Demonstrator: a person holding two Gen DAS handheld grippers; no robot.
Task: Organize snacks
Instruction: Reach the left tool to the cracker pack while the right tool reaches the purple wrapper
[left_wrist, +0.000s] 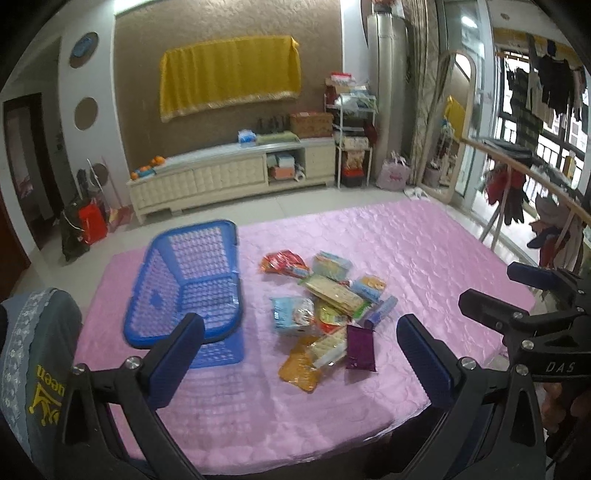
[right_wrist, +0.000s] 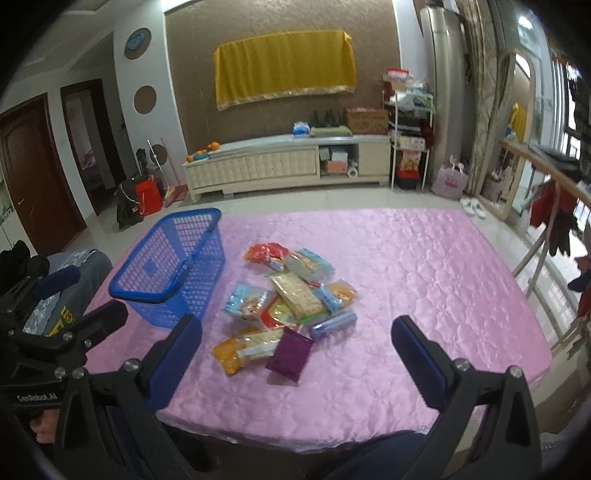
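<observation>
Blue basket (right_wrist: 173, 266) lies lengthwise away beside snacks (right_wrist: 288, 299).

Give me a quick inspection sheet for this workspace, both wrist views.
Surface: pink quilted cover, wrinkled, lying flat.
Job's things: blue basket empty, left of the snack pile; purple packet at the pile's near edge.
Clutter: nothing seen on the cover besides these.
Grippers: left gripper and right gripper open, holding nothing, above the near edge.
Cables: nothing seen.
Surroundings: low cabinet, yellow cloth on wall, clothes rack at right.
</observation>
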